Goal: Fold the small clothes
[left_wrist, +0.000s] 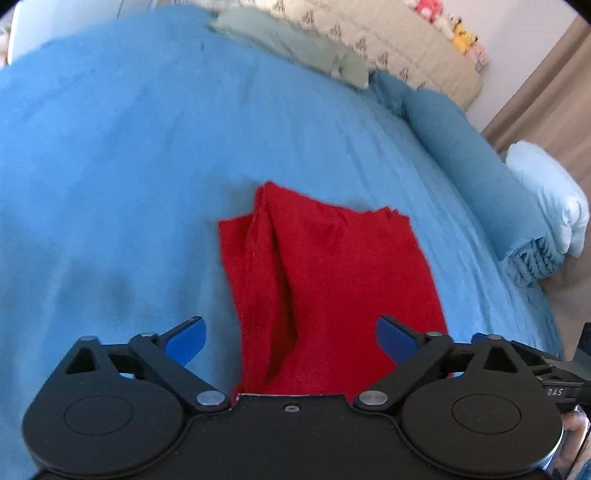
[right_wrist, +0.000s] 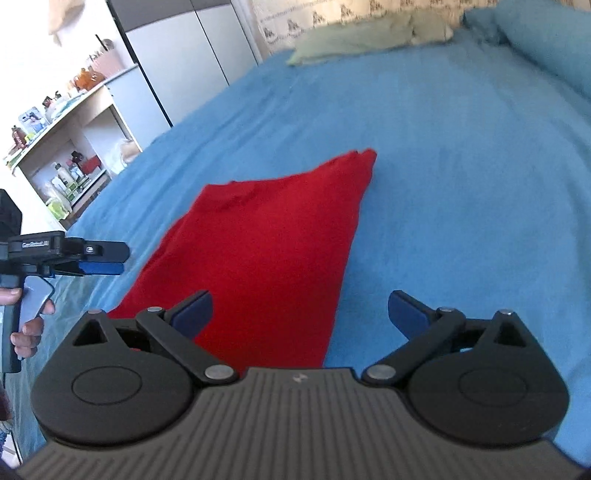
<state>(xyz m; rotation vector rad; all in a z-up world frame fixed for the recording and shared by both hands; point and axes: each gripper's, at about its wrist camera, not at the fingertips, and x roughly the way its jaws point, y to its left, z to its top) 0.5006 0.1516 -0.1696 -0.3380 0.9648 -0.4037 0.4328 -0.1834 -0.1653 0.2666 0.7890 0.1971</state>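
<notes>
Left gripper (left_wrist: 291, 338): jaws spread, nothing held; right gripper (right_wrist: 300, 314) likewise. Red garment (left_wrist: 325, 280) is laid at 12 o'clock, long axis pointing away, nearer the left.

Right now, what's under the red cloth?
The red cloth lies folded on the blue bedsheet, which shows all around it. Whatever is beneath or tucked between its layers is covered. Both tongs, left and right, are open, holding nothing.

A home bedroom: a bed (left_wrist: 129, 147) under a blue sheet, pillows (left_wrist: 546, 195) and plush toys (left_wrist: 460, 33) at its head, a wardrobe (right_wrist: 184, 62), and shelves (right_wrist: 70, 147) crowded with bottles
</notes>
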